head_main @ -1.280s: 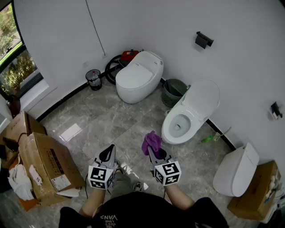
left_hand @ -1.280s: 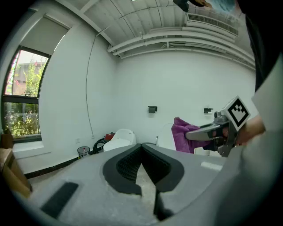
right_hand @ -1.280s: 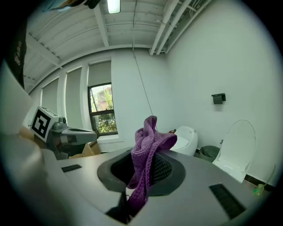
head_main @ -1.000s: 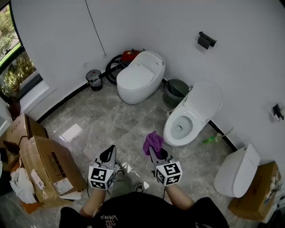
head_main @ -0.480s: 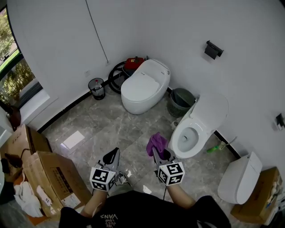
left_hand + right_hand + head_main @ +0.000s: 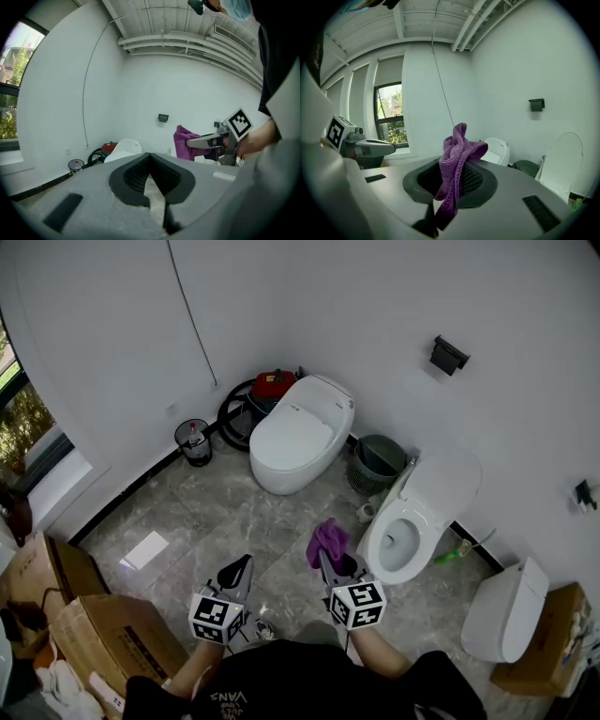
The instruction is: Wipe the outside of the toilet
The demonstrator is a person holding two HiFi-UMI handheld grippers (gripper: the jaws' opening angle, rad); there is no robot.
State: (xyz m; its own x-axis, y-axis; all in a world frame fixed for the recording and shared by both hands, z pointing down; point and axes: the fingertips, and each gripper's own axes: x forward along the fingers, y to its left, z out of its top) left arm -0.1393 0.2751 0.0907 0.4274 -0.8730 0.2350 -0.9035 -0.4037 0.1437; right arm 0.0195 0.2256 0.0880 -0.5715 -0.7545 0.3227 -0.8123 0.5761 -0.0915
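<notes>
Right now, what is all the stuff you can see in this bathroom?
shut toilet: one, white, at the back
open toilet: one, white, lid up, right of the purple cloth
third toilet: one, white, lower right
green bin: one, between the shut and open toilets
black bin: one, small, by the left wall
red machine: one, with a black hose, behind the shut toilet
wall holder: one, black, on the right wall
cardboard boxes: three, brown; two lower left, one lower right
purple cloth: one, in the right gripper
left gripper: grey, shut, empty
right gripper: grey, shut on the purple cloth
</notes>
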